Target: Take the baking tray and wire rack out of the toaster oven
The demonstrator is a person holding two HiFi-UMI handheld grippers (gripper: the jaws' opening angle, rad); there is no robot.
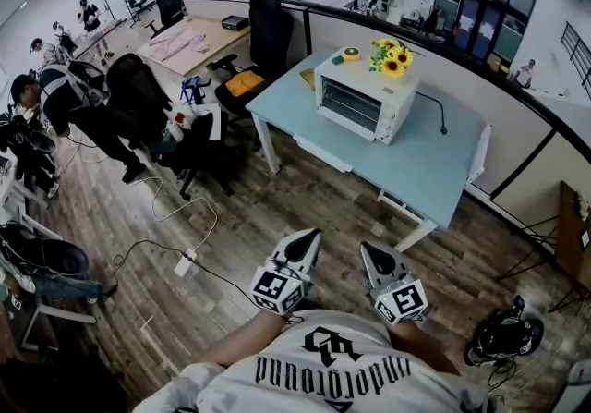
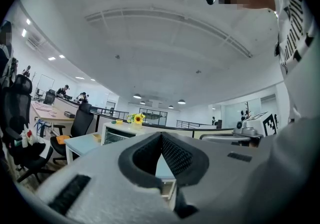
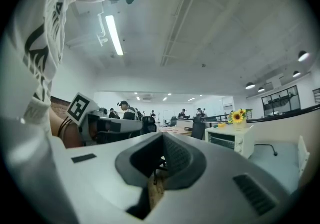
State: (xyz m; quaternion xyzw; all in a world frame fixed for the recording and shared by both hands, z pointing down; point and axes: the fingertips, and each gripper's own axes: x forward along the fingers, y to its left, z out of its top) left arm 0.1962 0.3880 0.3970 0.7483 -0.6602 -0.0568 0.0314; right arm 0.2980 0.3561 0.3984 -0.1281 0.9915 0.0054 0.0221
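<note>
Nothing was under way yet. The person stood on the wooden floor (image 1: 277, 208) low in the head view, well short of the pale blue counter (image 1: 420, 166). The left tongs (image 1: 307, 237) were pressed together with nothing between them, and the right tongs (image 1: 368, 250) were the same, shut and empty, both held level out in front of the chest. The toaster oven (image 1: 362, 99) sat in the upper middle of the frame, on the far part of the counter, with sunflowers (image 1: 391, 56) on its top. Its door (image 1: 348, 107) looked closed. Faint bars showed behind the glass, so the baking tray and wire rack were presumably inside, though I couldn't tell one from the other at that range.

I judged this to be the approach, before any grasp. The next move called for closing in on the counter, spreading one pair of tongs and pulling that door down first.
</note>
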